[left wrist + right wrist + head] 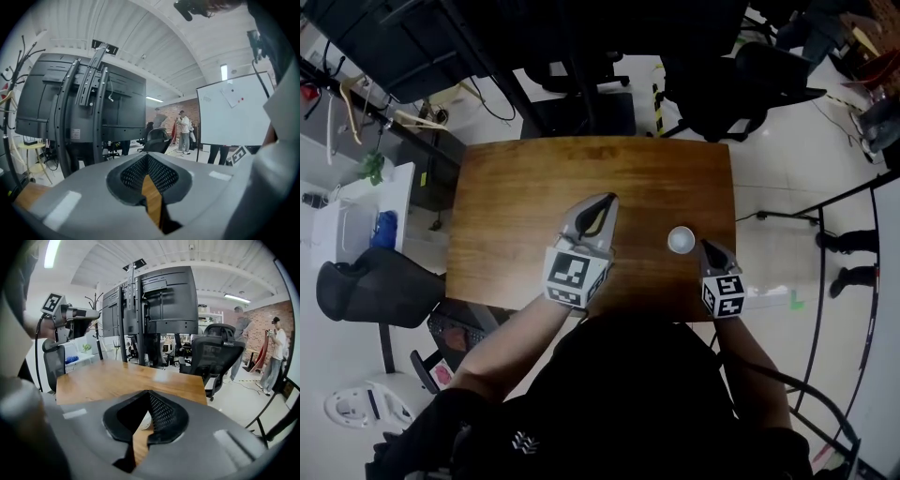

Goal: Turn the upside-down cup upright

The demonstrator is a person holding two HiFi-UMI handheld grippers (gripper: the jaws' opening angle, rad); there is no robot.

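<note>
A small white cup [681, 240] stands on the wooden table [525, 197] near its right front part. From above it shows a round pale rim with a greyer centre, so it seems to stand mouth up. My right gripper [706, 246] sits just right of the cup, apart from it, jaws shut and empty. In the right gripper view a sliver of the cup [145, 420] shows behind the closed right gripper [149, 394]. My left gripper [607, 200] hovers over the table's middle, left of the cup, jaws together and holding nothing. The left gripper [149, 159] points out past the table.
Black office chairs [750, 80] stand past the table's far edge, and another chair [370, 281] stands at its left. A large black monitor stand [154, 310] rises beyond the table. A whiteboard [232, 112] and people stand farther off.
</note>
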